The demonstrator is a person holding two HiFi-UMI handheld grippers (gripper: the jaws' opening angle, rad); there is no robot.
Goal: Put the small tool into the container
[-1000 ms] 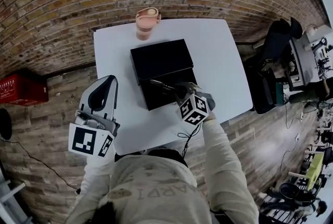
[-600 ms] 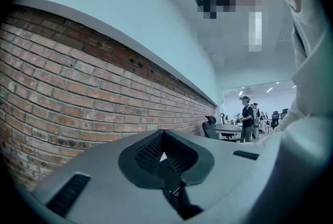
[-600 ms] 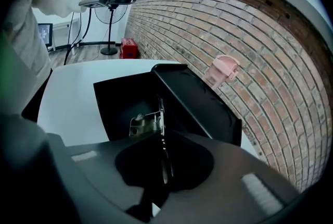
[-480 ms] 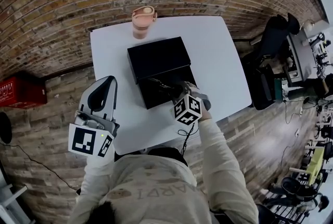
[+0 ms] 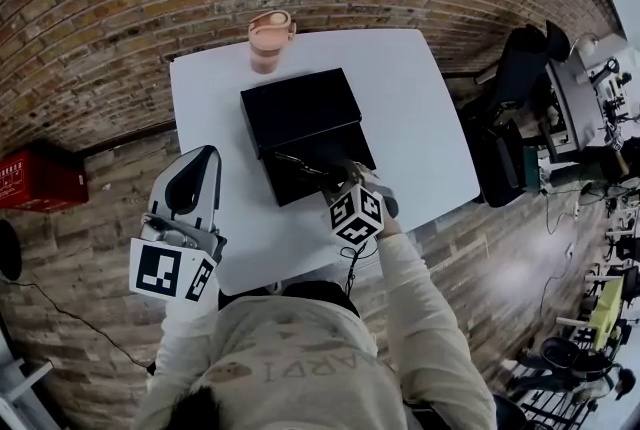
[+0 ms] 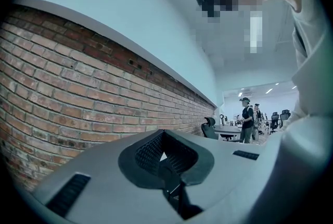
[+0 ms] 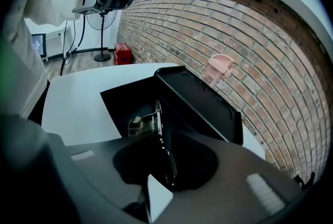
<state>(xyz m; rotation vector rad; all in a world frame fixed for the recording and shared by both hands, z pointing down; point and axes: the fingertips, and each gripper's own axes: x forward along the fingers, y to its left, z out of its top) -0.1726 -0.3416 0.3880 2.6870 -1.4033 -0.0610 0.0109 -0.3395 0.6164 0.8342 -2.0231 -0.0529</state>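
Right tongs [image 7: 165, 139] are clamping a small metal tool [image 7: 144, 123] and holding it over the base of the open black box [image 5: 300, 110] on the white table [image 5: 420, 118]. Left tongs [image 6: 164, 137], pressed together and empty, are hanging beside the table's left edge. A pink cup [image 5: 270, 40] is standing just behind the box.

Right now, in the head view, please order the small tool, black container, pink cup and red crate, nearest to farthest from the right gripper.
1. small tool, held by the right gripper.
2. black container, just beneath.
3. pink cup, far end of table.
4. red crate, far left.
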